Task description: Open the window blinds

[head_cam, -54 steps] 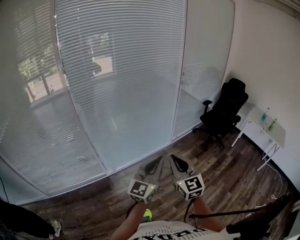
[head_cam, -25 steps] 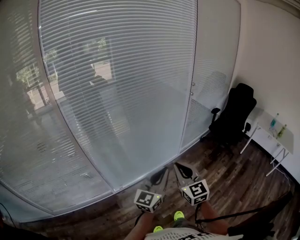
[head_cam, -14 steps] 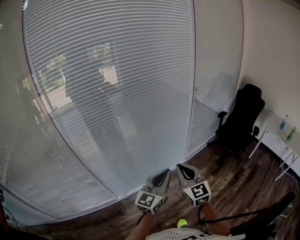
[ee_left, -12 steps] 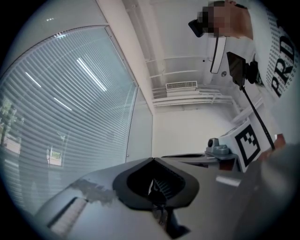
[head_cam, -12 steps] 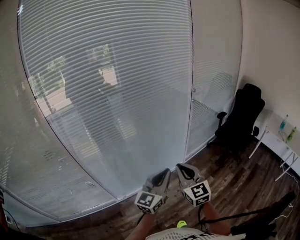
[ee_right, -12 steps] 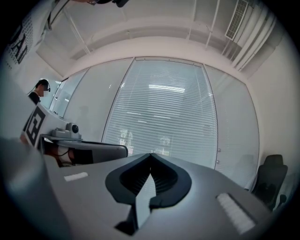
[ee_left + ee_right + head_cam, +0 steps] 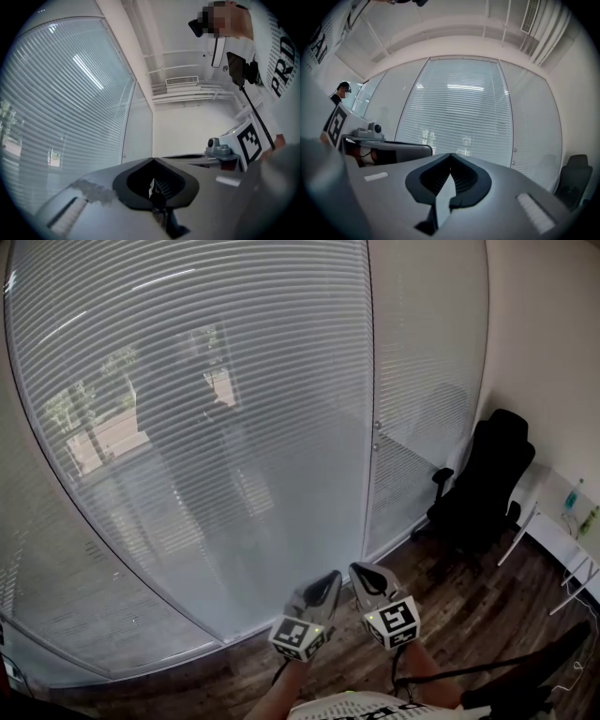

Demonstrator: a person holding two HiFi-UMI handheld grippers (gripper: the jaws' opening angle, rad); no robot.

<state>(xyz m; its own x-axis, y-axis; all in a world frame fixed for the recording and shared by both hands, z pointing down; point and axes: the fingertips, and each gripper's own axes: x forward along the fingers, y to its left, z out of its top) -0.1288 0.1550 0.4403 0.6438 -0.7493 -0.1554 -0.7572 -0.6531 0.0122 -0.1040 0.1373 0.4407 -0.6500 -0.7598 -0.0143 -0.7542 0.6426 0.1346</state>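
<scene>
White slatted window blinds (image 7: 206,427) hang behind tall glass panels, their slats turned nearly flat shut, with trees and a building dimly showing through. The blinds (image 7: 56,108) fill the left of the left gripper view and the blinds (image 7: 459,117) lie straight ahead in the right gripper view. My left gripper (image 7: 331,577) and right gripper (image 7: 357,569) are held side by side low in the head view, pointing at the glass and well short of it. The left gripper (image 7: 152,160) has its jaws together with nothing between them. So does the right gripper (image 7: 451,154).
A narrower glass door panel with a small round knob (image 7: 376,447) stands right of the big panel. A black office chair (image 7: 483,484) sits in the right corner beside a white table (image 7: 561,517) carrying bottles. The floor (image 7: 441,596) is dark wood.
The blinds have grown larger and nearer in the head view, and the chair has slid toward the right edge. Both grippers keep their side-by-side pose, jaws unchanged.
</scene>
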